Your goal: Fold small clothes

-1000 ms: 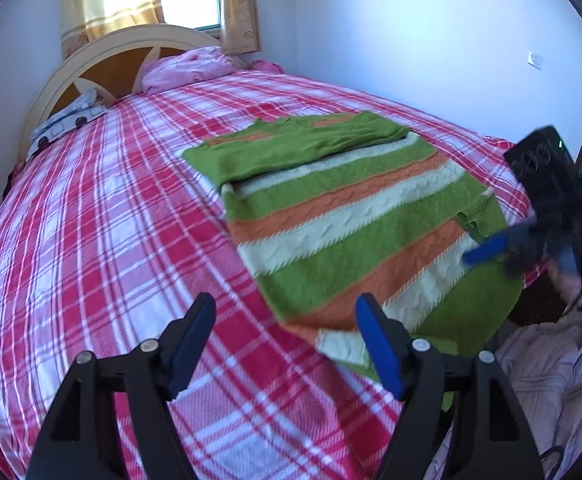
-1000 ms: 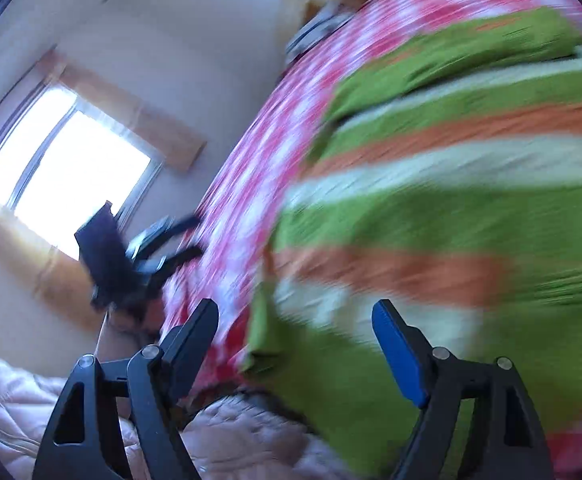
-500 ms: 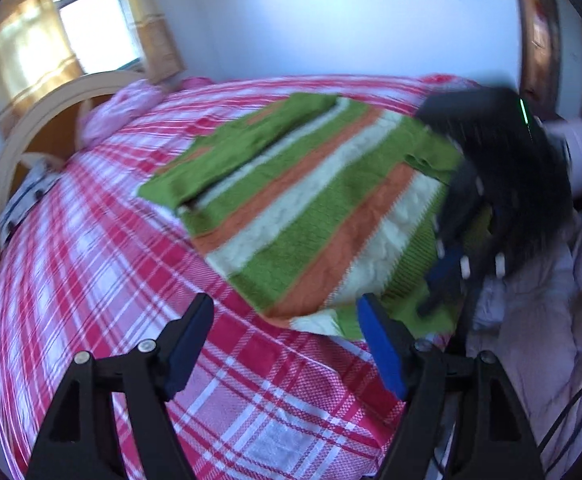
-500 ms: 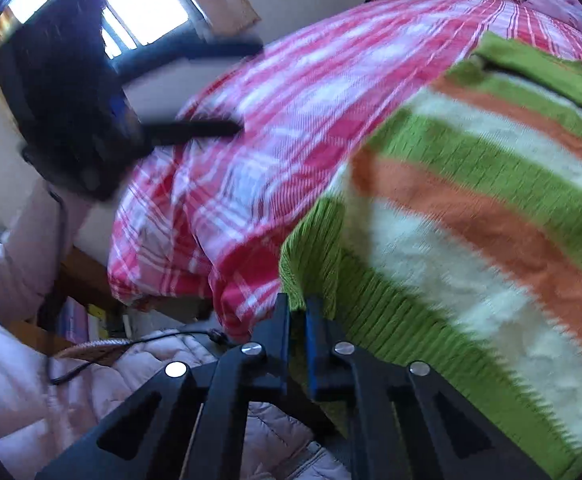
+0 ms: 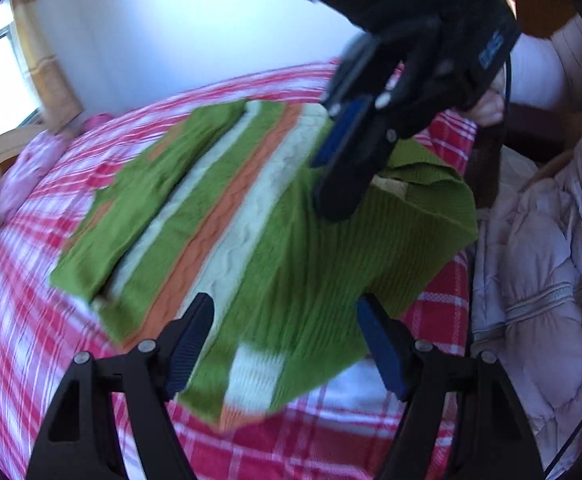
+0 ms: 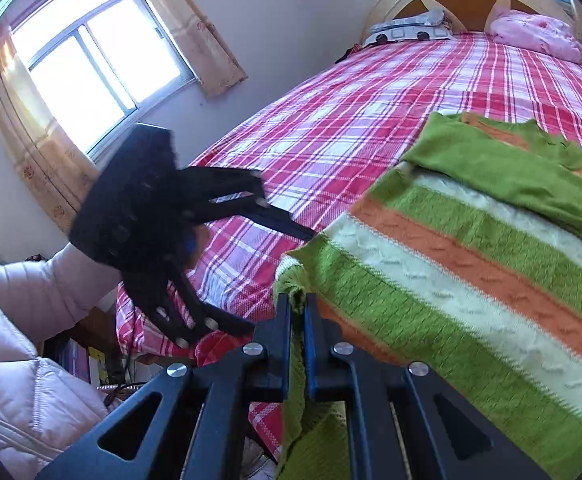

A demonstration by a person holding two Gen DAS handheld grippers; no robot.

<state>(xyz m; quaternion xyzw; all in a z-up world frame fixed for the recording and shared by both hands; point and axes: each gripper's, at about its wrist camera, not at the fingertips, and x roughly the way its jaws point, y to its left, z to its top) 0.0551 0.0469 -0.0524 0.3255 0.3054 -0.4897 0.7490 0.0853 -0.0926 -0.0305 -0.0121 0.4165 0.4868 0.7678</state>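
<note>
While the right gripper pinches the striped sweater's green hem, lifted off the bed.
Left gripper hovers wide apart over the near edge, gripping nothing.

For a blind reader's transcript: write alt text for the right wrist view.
The right hand-held gripper is shut on the hem corner of a green, orange and cream striped sweater lying on a red plaid bed. To the left, the open left hand-held gripper hovers, held by a pink-sleeved arm.
</note>
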